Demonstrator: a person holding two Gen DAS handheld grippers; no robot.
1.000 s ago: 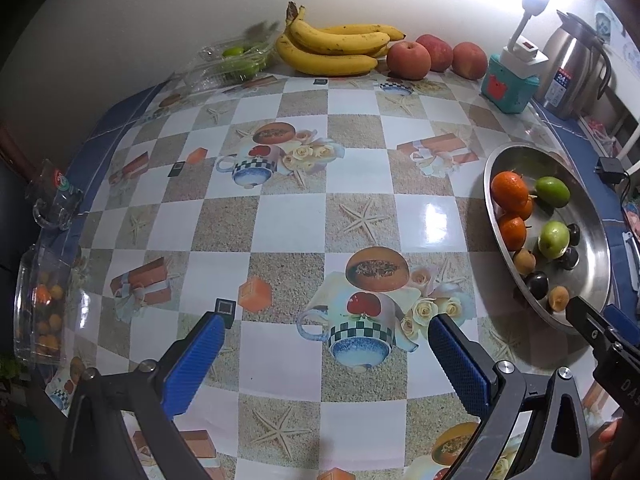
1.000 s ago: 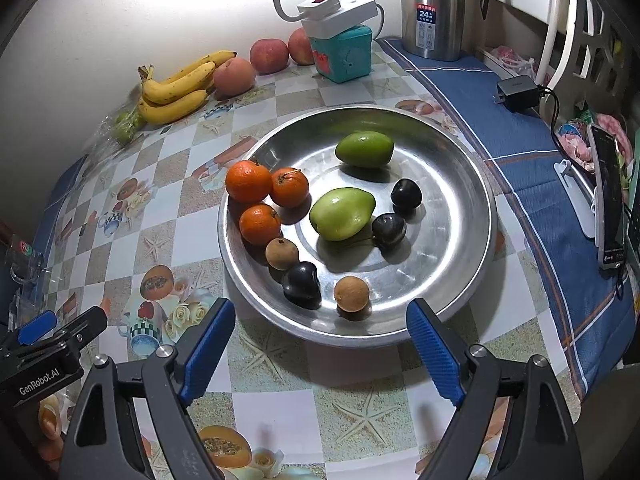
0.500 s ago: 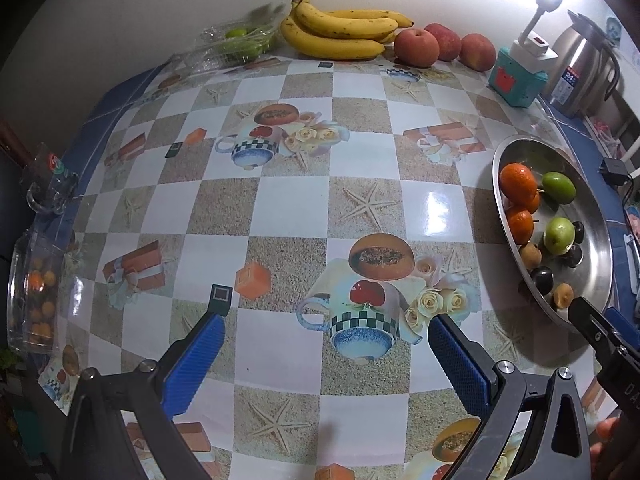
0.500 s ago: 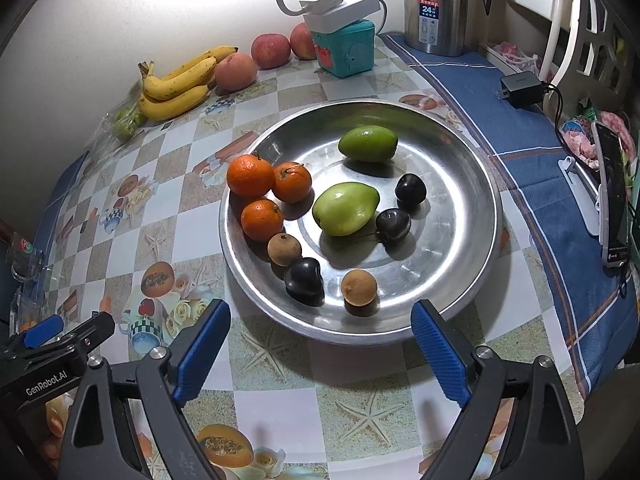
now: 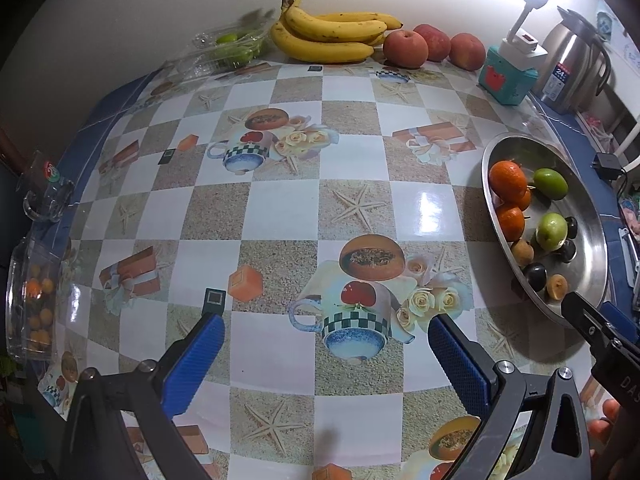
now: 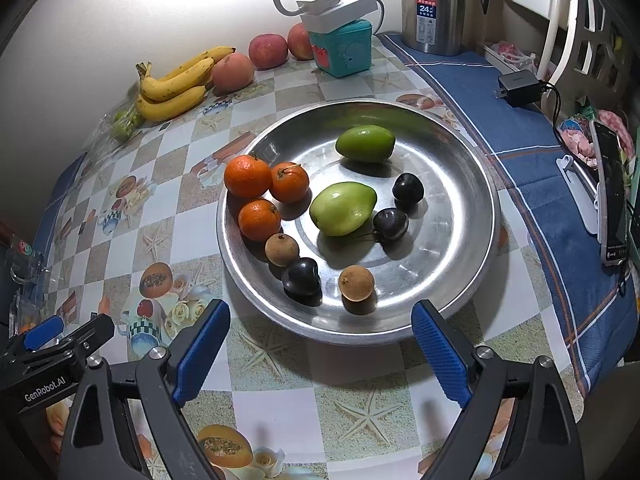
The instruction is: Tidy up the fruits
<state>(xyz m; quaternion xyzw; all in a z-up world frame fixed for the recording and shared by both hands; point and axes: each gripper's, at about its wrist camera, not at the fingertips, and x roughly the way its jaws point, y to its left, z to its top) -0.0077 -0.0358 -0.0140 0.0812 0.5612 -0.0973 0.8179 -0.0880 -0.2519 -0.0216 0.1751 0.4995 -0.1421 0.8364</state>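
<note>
A steel tray [image 6: 472, 200] holds three oranges [image 6: 248, 176], two green fruits [image 6: 344, 208], three dark plums [image 6: 301, 277] and two brown longans [image 6: 356, 282]. My right gripper [image 6: 320, 346] is open and empty, just in front of the tray's near rim. My left gripper [image 5: 326, 354] is open and empty over the patterned tablecloth, left of the tray [image 5: 592, 216]. Bananas [image 5: 328, 36] and three apples [image 5: 405, 49] lie at the back by the wall.
A clear box of green fruits [image 5: 228, 50] sits at the back left. A teal box with a lamp [image 6: 342, 46] and a steel kettle [image 6: 434, 4] stand at the back right. A glass container [image 5: 34, 300] and a mug [image 5: 44, 196] sit at the left edge. A phone [image 6: 610, 192] and charger [image 6: 520, 88] lie right.
Both grippers have edged slightly forward over the table. Both stay open and empty. The fruits have not moved.
</note>
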